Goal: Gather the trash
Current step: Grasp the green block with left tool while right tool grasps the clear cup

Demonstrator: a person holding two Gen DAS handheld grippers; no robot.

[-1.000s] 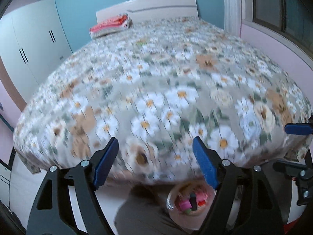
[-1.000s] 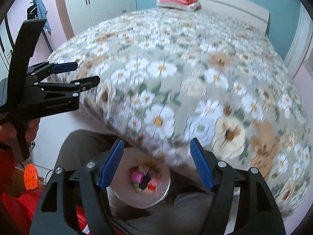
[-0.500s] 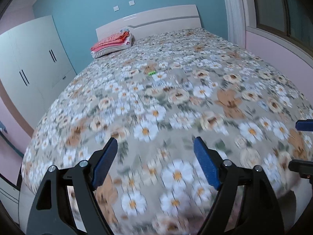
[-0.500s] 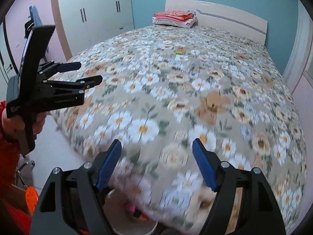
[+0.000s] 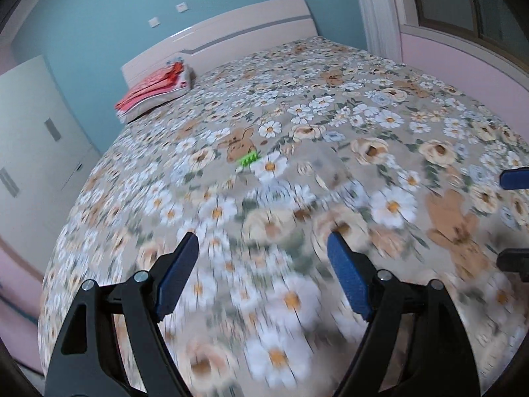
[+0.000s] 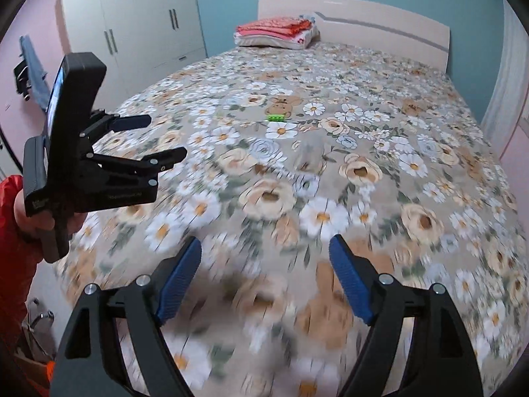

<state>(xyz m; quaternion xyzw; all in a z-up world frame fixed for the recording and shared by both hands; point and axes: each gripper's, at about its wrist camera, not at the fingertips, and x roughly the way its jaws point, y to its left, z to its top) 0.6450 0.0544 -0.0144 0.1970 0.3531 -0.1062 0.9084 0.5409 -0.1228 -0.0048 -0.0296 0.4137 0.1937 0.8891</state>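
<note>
The bed [image 6: 429, 172] with its floral cover fills both views, its headboard [image 6: 363, 23] against the teal wall at the top of the frame and a folded red-and-white quilt [image 6: 274, 33] lying at its upper left corner; a white wardrobe [image 6: 132, 26] stands at the upper left of the right wrist view. The left gripper [image 6: 162, 135] shows at the left edge of that view, held in a hand [image 6: 36, 218], its jaws spread with nothing between them. The right gripper [image 6: 266, 264] sits at the bottom centre of its own view; its jaws have just been opening, and they are likewise empty. The task's thing — a small bright green scrap [image 6: 276, 118] — lies on the cover just above frame centre, on a brown bear print, well apart from both grippers. It is too small and blurred to name for sure, perhaps a bit of toothed plastic. It looks light and stiff, so it should lift easily, yet the soft cover beneath may give way; pinching it across its short sides, from above, seems the safest hold.
</note>
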